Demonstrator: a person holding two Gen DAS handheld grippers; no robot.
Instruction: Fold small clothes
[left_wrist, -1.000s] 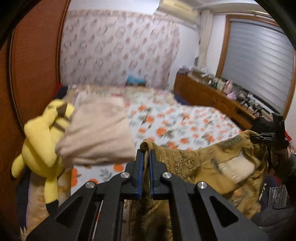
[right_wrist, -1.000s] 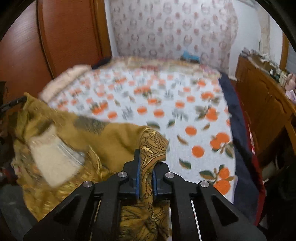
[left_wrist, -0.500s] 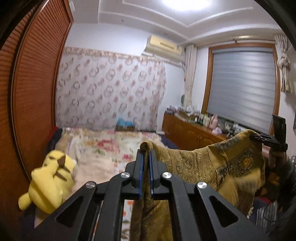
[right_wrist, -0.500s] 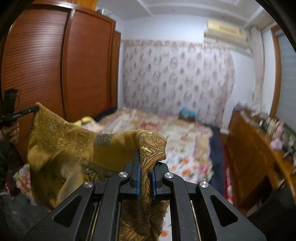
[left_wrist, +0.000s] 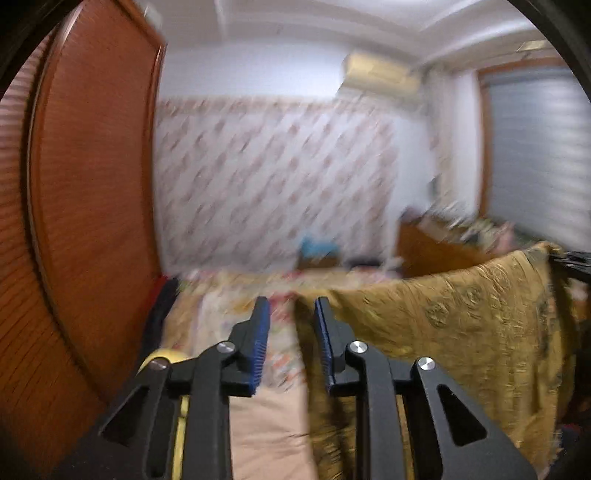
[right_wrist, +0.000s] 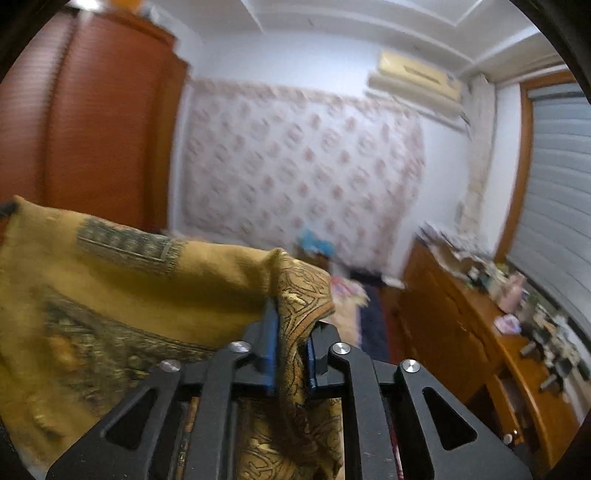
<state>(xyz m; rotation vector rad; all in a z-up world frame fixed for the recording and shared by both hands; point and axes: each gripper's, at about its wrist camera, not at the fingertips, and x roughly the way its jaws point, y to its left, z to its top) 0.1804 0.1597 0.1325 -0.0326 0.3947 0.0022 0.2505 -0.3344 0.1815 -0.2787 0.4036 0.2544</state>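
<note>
A mustard-gold patterned garment hangs spread in the air above the bed. My left gripper is open; the garment's corner lies against the inside of its right finger. My right gripper is a little parted with a bunched corner of the garment between its pads. The cloth stretches left from there. The right gripper also shows at the far right edge of the left wrist view.
A floral bed lies below, with a folded beige cloth and a yellow plush toy near me. A wooden wardrobe stands on the left. A cluttered wooden dresser stands on the right.
My left gripper has opened from shut on the garment corner. My right gripper's pads have parted slightly. Both views have tilted and blurred with motion.
</note>
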